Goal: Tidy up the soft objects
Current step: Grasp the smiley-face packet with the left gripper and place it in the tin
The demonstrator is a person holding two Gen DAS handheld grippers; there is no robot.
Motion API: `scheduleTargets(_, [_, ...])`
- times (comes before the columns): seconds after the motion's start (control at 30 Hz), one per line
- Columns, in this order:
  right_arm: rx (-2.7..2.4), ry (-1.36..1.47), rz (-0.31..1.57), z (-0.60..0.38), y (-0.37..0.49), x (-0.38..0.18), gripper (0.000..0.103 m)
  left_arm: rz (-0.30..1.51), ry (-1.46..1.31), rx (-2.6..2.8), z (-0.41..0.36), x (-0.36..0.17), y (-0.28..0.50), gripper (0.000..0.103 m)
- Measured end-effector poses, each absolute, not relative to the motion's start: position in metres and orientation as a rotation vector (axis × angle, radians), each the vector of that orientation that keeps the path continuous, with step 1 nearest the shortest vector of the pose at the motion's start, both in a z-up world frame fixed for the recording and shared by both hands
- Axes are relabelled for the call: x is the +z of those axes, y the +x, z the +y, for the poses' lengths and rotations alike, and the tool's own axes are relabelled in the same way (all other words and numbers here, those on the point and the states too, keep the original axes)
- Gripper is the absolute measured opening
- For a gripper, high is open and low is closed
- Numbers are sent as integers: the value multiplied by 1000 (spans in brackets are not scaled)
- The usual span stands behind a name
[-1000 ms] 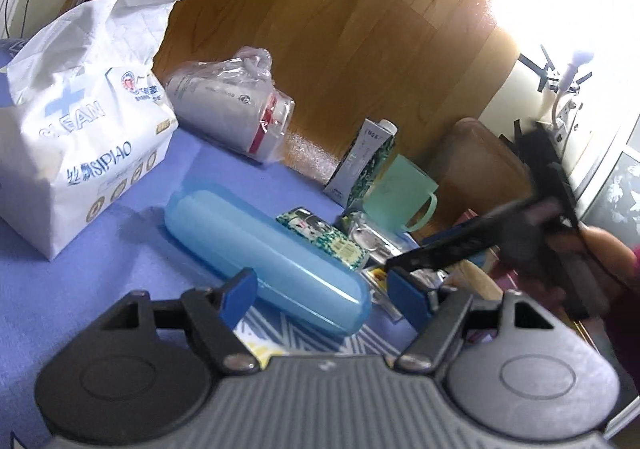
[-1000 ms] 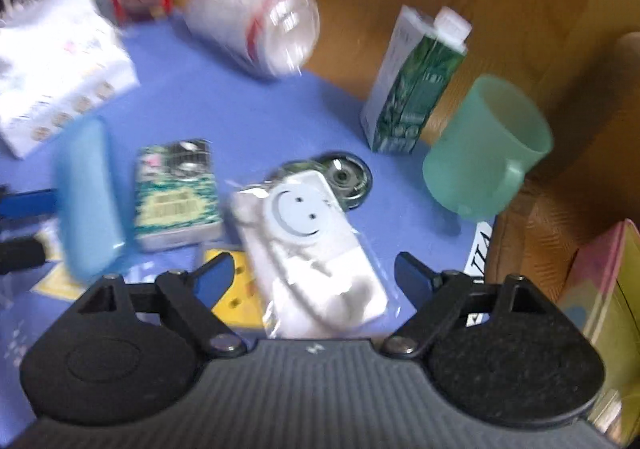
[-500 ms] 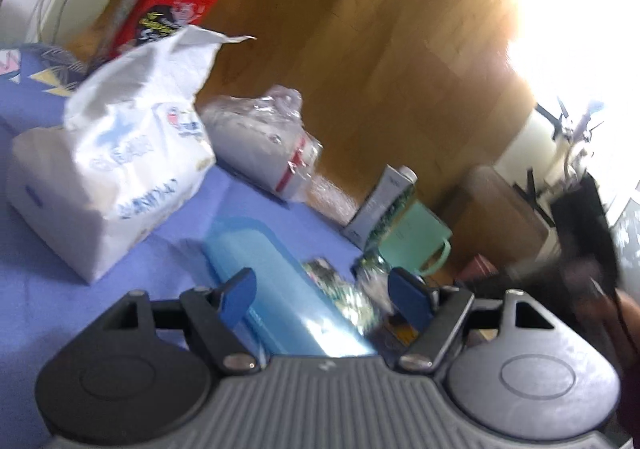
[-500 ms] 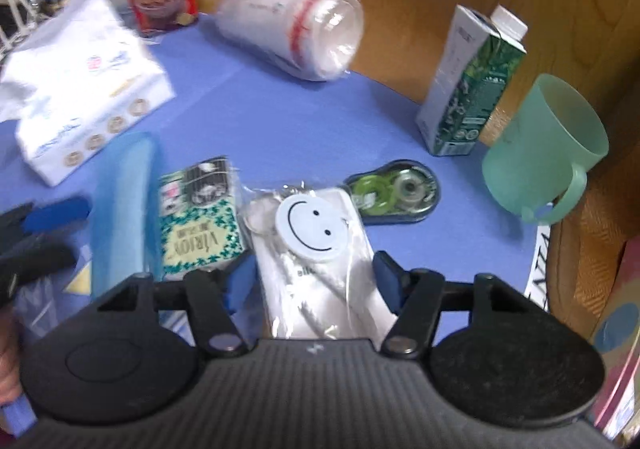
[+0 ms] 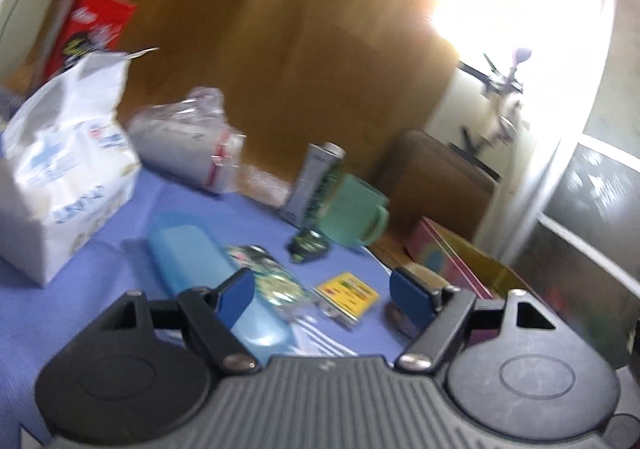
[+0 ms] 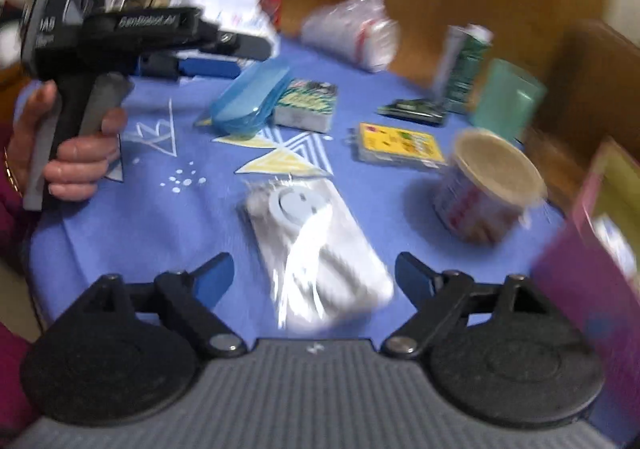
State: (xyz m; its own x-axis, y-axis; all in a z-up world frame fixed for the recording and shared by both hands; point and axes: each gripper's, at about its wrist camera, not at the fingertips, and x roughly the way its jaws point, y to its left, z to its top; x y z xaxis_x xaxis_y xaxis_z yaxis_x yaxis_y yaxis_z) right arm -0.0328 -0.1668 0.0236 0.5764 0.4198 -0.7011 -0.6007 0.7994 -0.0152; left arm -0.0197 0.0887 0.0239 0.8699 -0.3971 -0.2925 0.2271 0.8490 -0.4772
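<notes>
On the blue tablecloth (image 5: pixel 120 289) in the left wrist view, the left gripper (image 5: pixel 322 291) hangs above the near part of the table with its jaws apart and nothing between the pads; they have just been opening a little. Under its left finger lies the light blue case (image 5: pixel 200 261), with a patterned green packet (image 5: pixel 268 281) touching its right side and a yellow card (image 5: pixel 348 293) just beyond. The white tissue bag (image 5: pixel 64 169) stands at the far left and the clear plastic bundle (image 5: pixel 192 145) lies at the back beside the wooden wall, while a carton (image 5: pixel 316 181) and green mug (image 5: pixel 352 213) crowd the back right, near the table edge; the cloth at near left is bare. Compared with a second ago, the other gripper has gone from the right side of this view and the yellow card lies uncovered. In the right wrist view, the right gripper (image 6: pixel 314 277) has its jaws wide apart, having just been opening again after a brief narrowing, and the white smiley pouch (image 6: pixel 316 245) lies on the cloth between the fingers, with no pad pressing it. A hand (image 6: pixel 68 153) holds the left gripper (image 6: pixel 208 67) at upper left over the blue case (image 6: pixel 252 97). A lidded tub (image 6: pixel 488 189) and a pink box (image 6: pixel 592 249) stand close on the right, and open cloth lies to the pouch's left. Since the earlier frame this view has pulled back and the pouch sits nearer the front edge.
</notes>
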Motion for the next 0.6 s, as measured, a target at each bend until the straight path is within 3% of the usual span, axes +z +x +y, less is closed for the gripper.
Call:
scheduleTargets(0.23, [525,-141,702,-180,-52,4,87,574,-293,-412,25,18,-26,76])
scheduleTargets(0.33, [521,-128,694,-177,-51,2,80,701,-321,-426,12,5,-13,81])
scheduleTargets(0.4, [514,-123,680,-173,-48,0,78,700,-328,-447,6,3,-14,83])
scheduleTargets(0.47, [511,-135,656,-167,-48,-1,69,713,-349,-463,-1,3,-17,84])
scheduleTargets(0.6, [473,-136,609,-171,-54,-5,64,721,-356,-444,-7,5,-21,83])
